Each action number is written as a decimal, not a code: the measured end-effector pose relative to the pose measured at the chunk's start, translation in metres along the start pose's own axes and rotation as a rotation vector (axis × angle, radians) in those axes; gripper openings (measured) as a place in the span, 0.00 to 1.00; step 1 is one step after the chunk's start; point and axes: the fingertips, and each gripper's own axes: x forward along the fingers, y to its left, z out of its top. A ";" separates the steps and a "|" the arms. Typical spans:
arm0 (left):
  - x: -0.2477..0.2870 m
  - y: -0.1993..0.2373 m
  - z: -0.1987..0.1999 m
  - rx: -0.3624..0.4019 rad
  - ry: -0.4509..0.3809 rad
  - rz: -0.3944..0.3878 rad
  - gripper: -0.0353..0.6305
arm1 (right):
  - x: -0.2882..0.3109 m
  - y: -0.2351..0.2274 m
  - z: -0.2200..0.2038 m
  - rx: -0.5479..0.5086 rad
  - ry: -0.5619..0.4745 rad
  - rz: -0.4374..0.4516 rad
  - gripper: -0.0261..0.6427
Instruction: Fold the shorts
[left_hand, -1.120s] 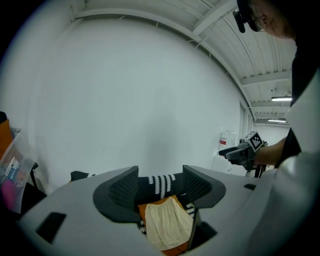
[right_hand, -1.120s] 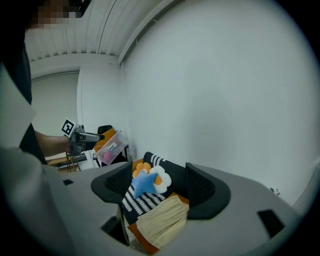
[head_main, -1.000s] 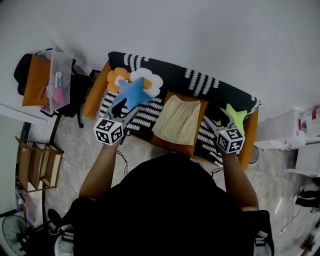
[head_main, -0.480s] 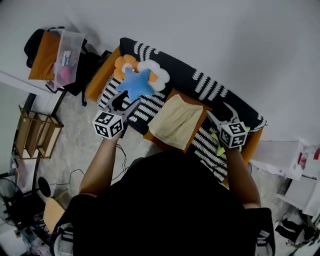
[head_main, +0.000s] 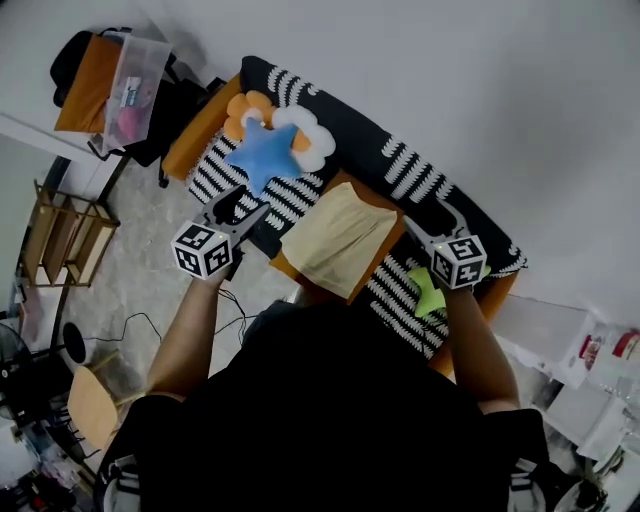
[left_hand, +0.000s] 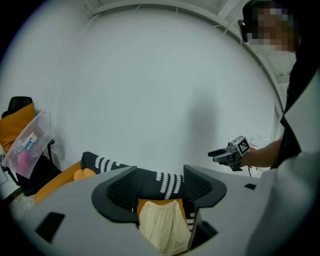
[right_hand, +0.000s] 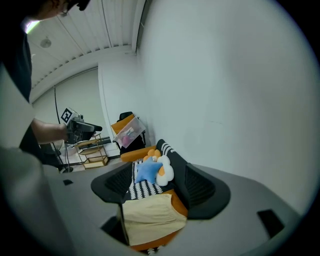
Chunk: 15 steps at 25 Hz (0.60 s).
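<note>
You hold both grippers up over the sofa (head_main: 370, 138), clear of the cloth. Your left gripper (head_main: 248, 208) has its jaws spread wide with nothing between them. Your right gripper (head_main: 428, 225) is released too, and empty. The pale yellow shorts (head_main: 340, 238) lie flat on an orange cushion (head_main: 392, 235) in the middle of the striped seat, between your two grippers (gathered edge towards the backrest). To the left, a blue star pillow (head_main: 265, 155) rests against a flower cushion (head_main: 312, 150). A green star pillow (head_main: 428, 293) peeks out just below your right gripper.
</note>
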 end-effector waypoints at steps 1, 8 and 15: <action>0.000 0.000 -0.002 0.000 0.010 -0.003 0.51 | 0.003 0.000 -0.003 -0.005 0.013 0.014 0.55; -0.015 0.015 -0.013 -0.041 0.006 0.007 0.51 | 0.031 0.005 -0.005 -0.080 0.080 0.082 0.55; -0.019 0.038 -0.033 -0.096 0.008 0.002 0.51 | 0.058 0.031 -0.006 -0.104 0.126 0.118 0.55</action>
